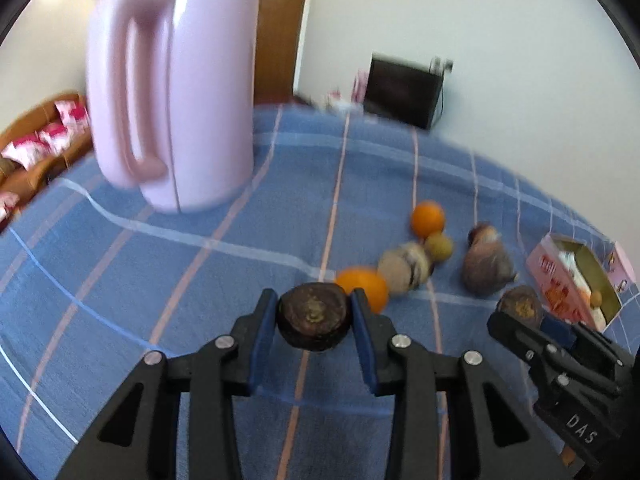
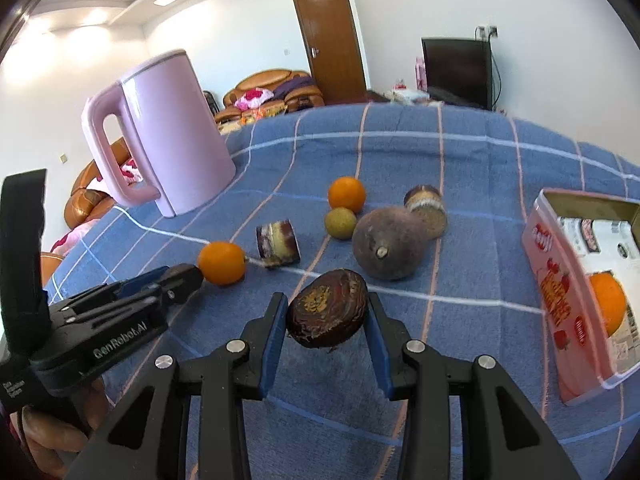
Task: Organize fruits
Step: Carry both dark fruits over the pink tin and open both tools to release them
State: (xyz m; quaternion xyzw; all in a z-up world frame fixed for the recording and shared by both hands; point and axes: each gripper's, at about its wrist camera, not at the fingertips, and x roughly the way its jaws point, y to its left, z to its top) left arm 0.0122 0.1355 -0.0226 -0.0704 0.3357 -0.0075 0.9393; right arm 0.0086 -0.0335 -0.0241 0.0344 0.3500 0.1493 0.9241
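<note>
My left gripper (image 1: 313,299) is shut on a dark brown round fruit (image 1: 312,322), held just above the blue checked cloth (image 1: 200,280). An orange (image 1: 366,285) lies right behind its right finger. My right gripper (image 2: 327,301) is shut on a second dark brown fruit (image 2: 328,316), also off the cloth. In the left wrist view it shows at the right edge as the right gripper (image 1: 516,320). The left gripper (image 2: 182,275) shows at the left of the right wrist view, beside an orange (image 2: 222,268). A pink box (image 2: 560,280) at the right holds one orange (image 2: 608,304).
A tall pink kettle (image 2: 172,136) stands at the back left. Between it and the box lie another orange (image 2: 346,194), a small yellow-green fruit (image 2: 340,222), a big brown round fruit (image 2: 388,242) and two cut layered pieces (image 2: 278,242), (image 2: 426,210).
</note>
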